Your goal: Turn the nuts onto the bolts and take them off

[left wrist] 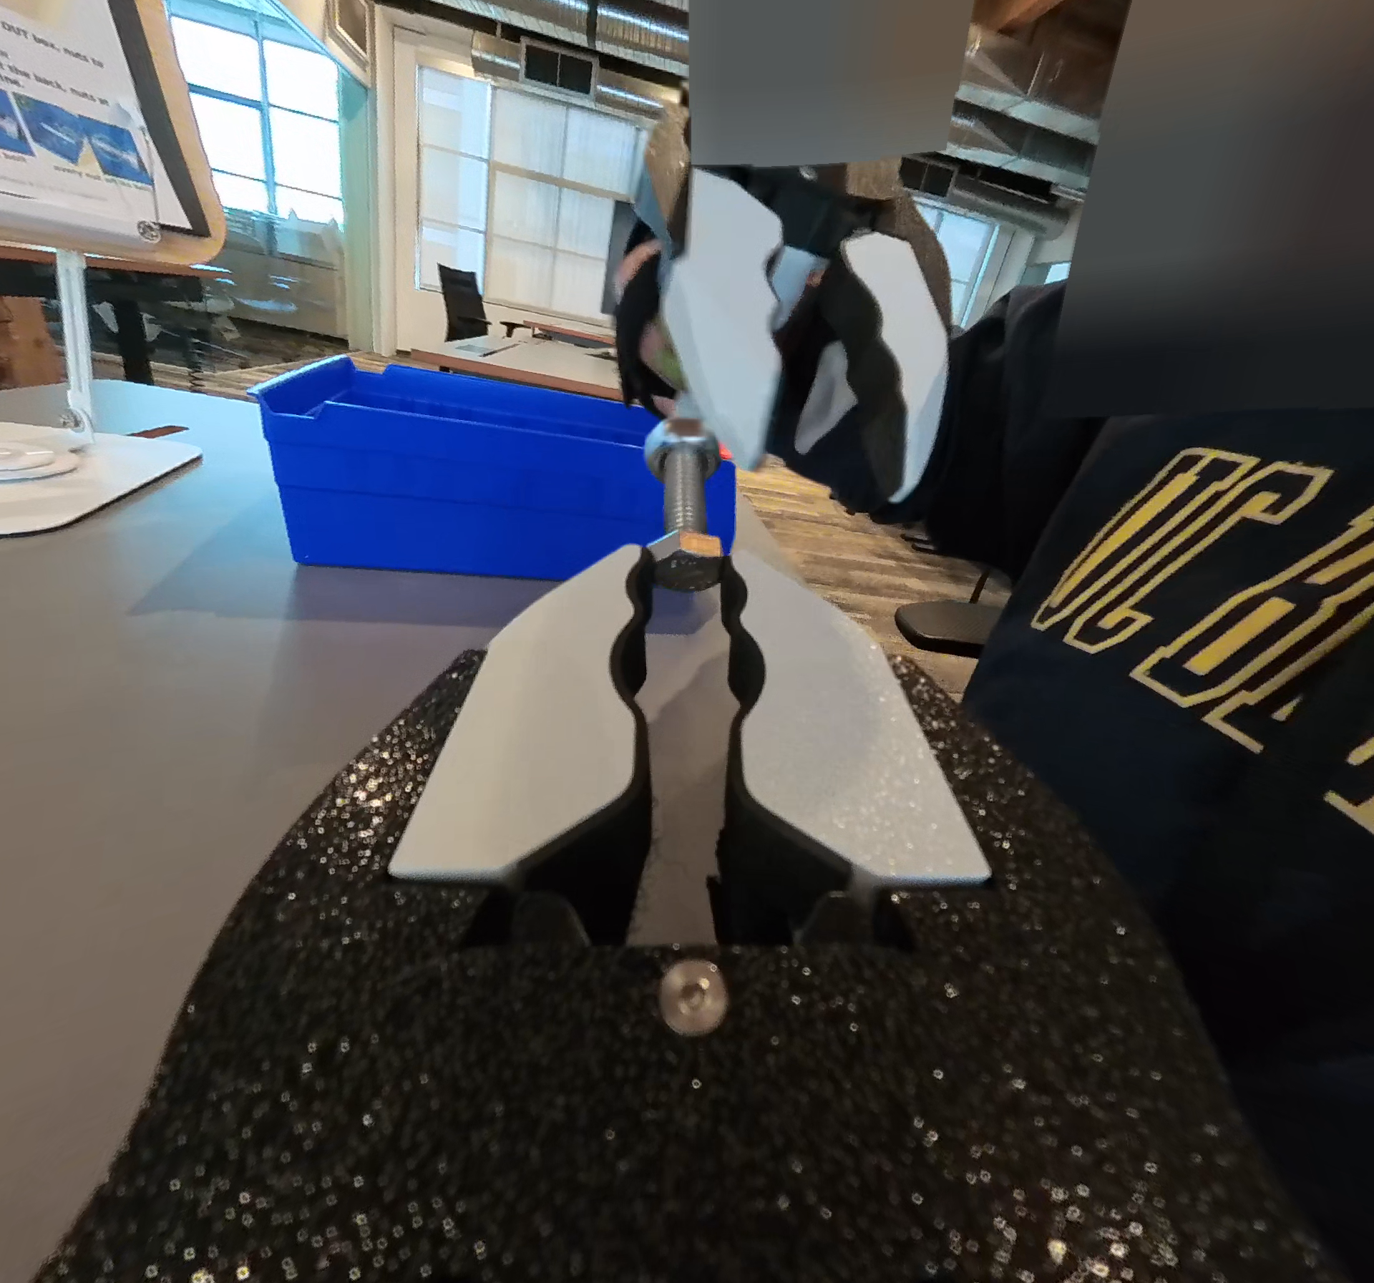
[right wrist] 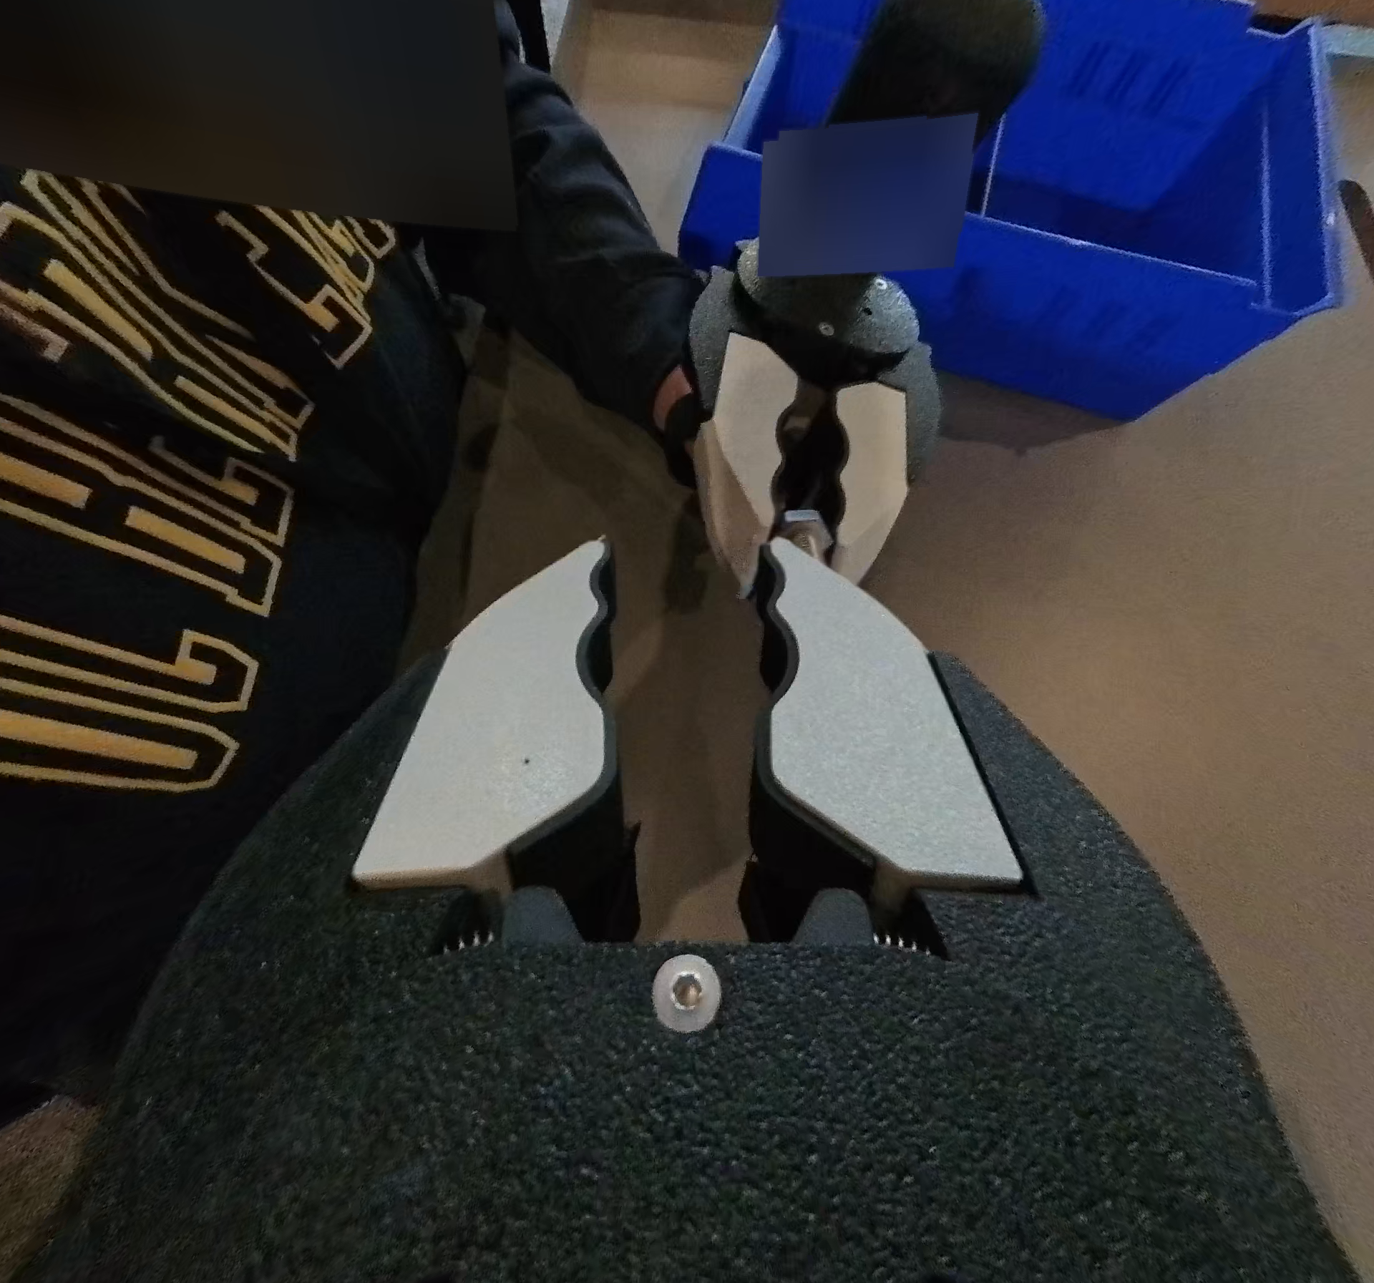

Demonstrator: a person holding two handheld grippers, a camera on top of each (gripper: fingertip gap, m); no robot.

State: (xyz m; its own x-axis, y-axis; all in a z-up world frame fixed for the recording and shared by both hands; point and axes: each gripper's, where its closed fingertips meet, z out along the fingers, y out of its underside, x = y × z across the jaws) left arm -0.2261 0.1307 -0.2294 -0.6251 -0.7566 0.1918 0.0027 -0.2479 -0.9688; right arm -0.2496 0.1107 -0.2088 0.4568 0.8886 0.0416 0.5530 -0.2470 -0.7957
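Note:
My left gripper is shut on the hex head of a silver bolt and holds it above the grey table. The threaded shaft points away from me. A silver nut sits at its far end. My right gripper is open, and one fingertip touches the nut. In the right wrist view my right gripper is open and nothing is between its fingers. Just past its right fingertip, the left gripper holds the bolt. The nut is hidden there.
A blue plastic bin stands on the table behind the bolt; it also shows in the right wrist view. A framed instruction sheet on a white stand is at far left. The person's dark sweatshirt fills the right side.

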